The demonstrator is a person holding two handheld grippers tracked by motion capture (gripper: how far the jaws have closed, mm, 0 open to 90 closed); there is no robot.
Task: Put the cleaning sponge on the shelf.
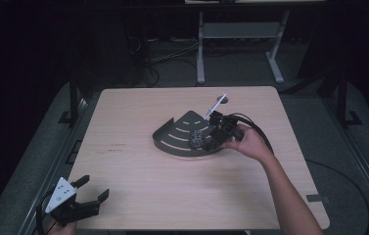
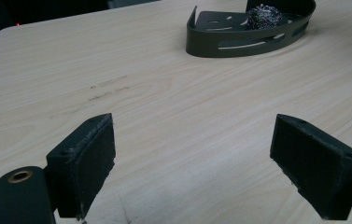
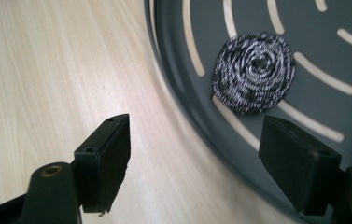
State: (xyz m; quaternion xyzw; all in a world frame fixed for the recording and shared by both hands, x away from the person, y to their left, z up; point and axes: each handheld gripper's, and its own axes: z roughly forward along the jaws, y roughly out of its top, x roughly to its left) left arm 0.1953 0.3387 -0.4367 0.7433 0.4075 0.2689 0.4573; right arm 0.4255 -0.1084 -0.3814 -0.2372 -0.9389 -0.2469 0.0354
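The right gripper (image 3: 194, 140) is hanging open and empty over the scourer (image 3: 254, 72) in the tray (image 3: 187, 28); backing off looks next.

A light wooden table (image 1: 143, 196) with rounded corners stood on a grey floor (image 1: 314, 103) in a dark room (only the tabletop was well lit). Behind it stood a white metal frame (image 1: 200, 49) on two legs, with black cables (image 1: 162, 58) trailing nearby.
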